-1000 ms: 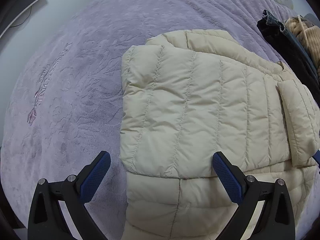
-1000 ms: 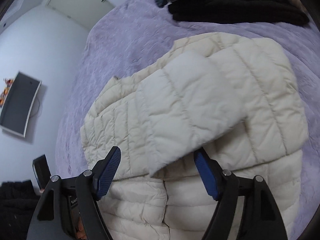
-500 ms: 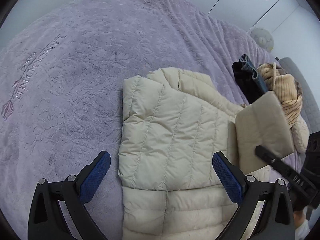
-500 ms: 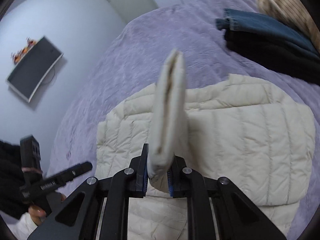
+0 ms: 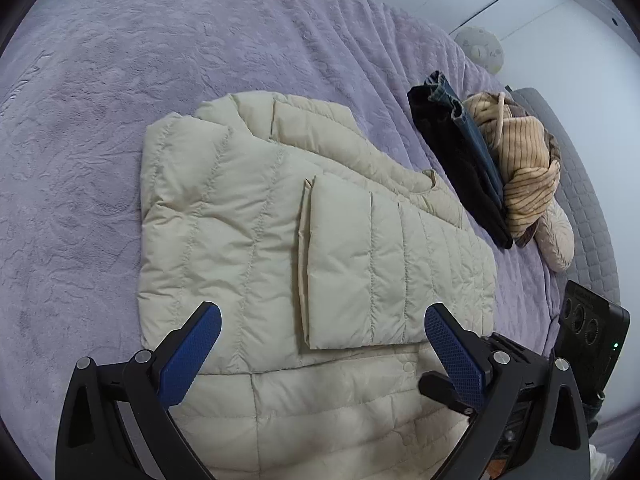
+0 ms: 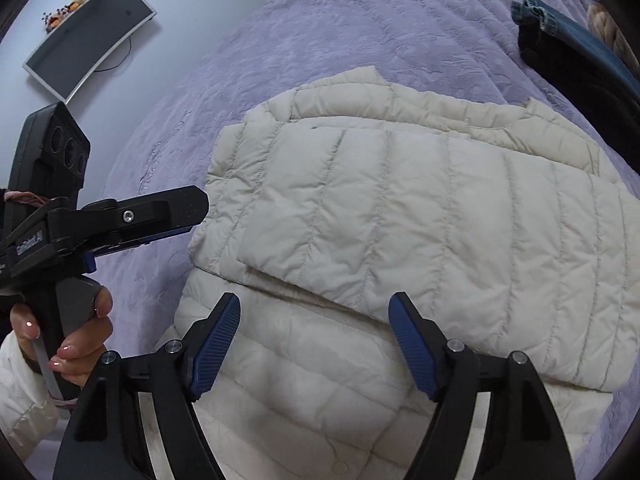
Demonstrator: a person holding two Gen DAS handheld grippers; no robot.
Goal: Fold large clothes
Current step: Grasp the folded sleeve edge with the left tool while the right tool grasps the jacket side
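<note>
Cream quilted nylon, puffy and slippery: the down jacket [image 5: 256,248] lies flat across the middle of the left wrist frame on the bed [image 5: 120,60], its two sleeves already crossed over the chest. The upper sleeve [image 6: 420,216] sits centre frame in the right wrist view, its cuff edge just above the right tool [image 6: 314,340]. That tool's jaws have just been opening and now stand wide with nothing between them; the sleeve is released and resting. The left tool [image 5: 320,348] is also spread wide and empty, hovering over the jacket's lower part at the bottom of its frame.

The step in hand looks like settling the sleeves before the body fold. To do it well, I would press trapped air out of the sleeve layers first, since this fill springs back, then pinch the hem at both corners together and carry it evenly towards the collar, keeping the sleeves from sliding.

At upper right, the folded dark clothes [image 5: 460,160] lie well apart.
</note>
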